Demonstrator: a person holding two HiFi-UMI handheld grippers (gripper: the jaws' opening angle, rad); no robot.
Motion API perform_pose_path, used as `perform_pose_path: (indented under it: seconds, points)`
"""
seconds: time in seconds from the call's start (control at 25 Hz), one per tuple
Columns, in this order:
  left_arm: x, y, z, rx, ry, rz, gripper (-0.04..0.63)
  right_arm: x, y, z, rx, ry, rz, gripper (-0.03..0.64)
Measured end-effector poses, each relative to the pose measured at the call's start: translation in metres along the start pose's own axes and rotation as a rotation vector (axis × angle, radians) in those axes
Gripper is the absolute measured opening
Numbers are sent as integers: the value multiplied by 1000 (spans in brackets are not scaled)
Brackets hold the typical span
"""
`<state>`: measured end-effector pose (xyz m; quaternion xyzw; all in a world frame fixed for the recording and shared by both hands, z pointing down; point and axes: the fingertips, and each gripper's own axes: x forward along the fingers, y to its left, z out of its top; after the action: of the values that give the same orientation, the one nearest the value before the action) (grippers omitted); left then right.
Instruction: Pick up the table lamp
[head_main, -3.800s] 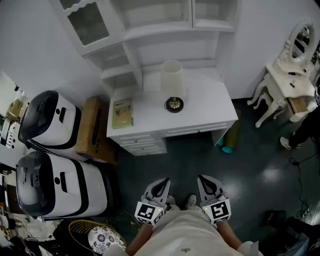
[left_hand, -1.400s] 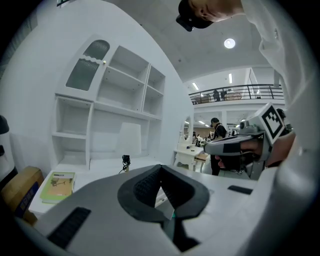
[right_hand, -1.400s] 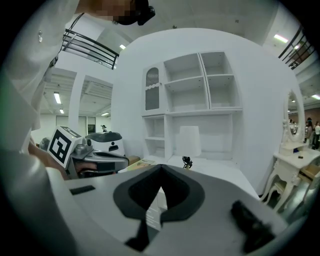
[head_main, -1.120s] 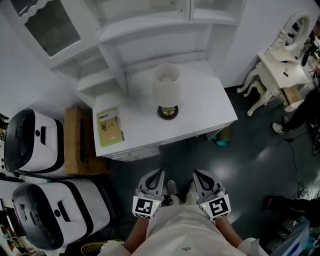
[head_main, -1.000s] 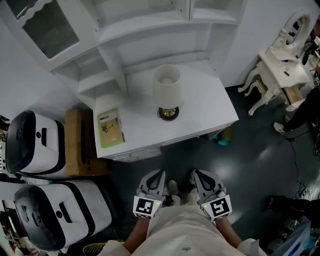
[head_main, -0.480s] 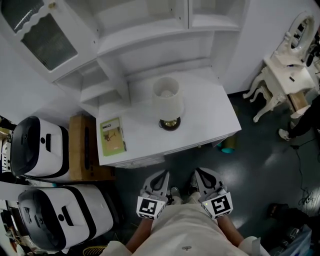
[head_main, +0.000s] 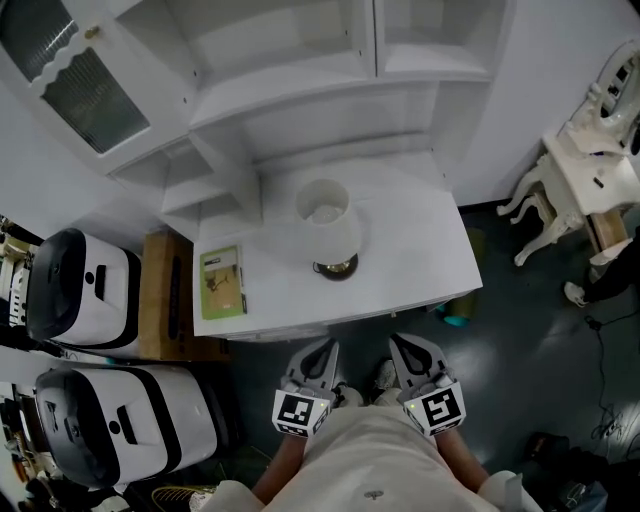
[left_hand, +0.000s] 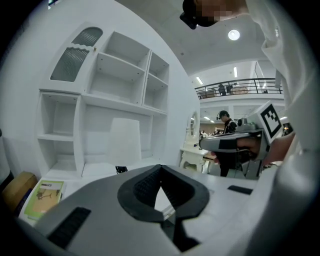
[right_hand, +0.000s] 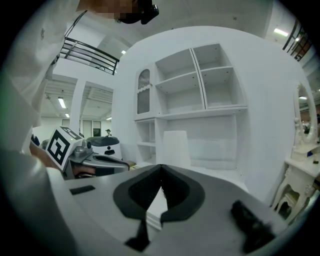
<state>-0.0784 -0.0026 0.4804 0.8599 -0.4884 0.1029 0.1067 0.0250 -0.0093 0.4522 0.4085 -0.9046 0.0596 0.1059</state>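
Biggest thing ahead of you is the white shelf unit (head_main: 300, 70), open bays up top and a glazed door at its left, standing at the back of the white counter (head_main: 420, 250) and looming over it; off to your left on the floor sit two white-and-black machines (head_main: 80, 295), one behind the other, with a brown box (head_main: 165, 300) wedged between the nearer-to-wall one and the counter's side, and away at your right there's a white dressing table (head_main: 590, 175) with curved legs. Now the prize: the table lamp (head_main: 328, 225) stands upright near the middle of the counter, pale drum shade over a small dark round base (head_main: 337, 267), well apart from both your tools, and both gripper views catch that shade straight ahead against the shelving. Your left gripper (head_main: 322, 346) and right gripper (head_main: 402, 342) hang side by side low in the head view, short of the counter's front edge, both pointing toward it. A green booklet (head_main: 222, 283) lies flat on the counter's left end, clear of the lamp. Left fingers (left_hand: 140, 185) are pressed together at the tips with nothing pinched; right fingers (right_hand: 135, 190) likewise meet at the tips, empty
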Motion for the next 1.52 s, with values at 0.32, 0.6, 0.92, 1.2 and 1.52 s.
perform_pose_path:
  seconds: [0.32, 0.6, 0.92, 1.2, 1.52]
  points:
    - [19, 1, 2, -13, 15, 107, 9, 1, -31, -18, 19, 32, 75, 12]
    - [20, 11, -5, -16, -3, 73, 8, 23, -35, -22, 36, 48, 81, 12]
    - [45, 37, -2, 37, -38, 29, 9, 37, -41, -11, 27, 46, 7, 12]
    - [64, 68, -9, 45, -42, 18, 10, 49, -45, -10, 26, 71, -51, 12]
    - [86, 92, -29, 29, -1, 1, 108, 57, -59, -14, 51, 107, -129, 12]
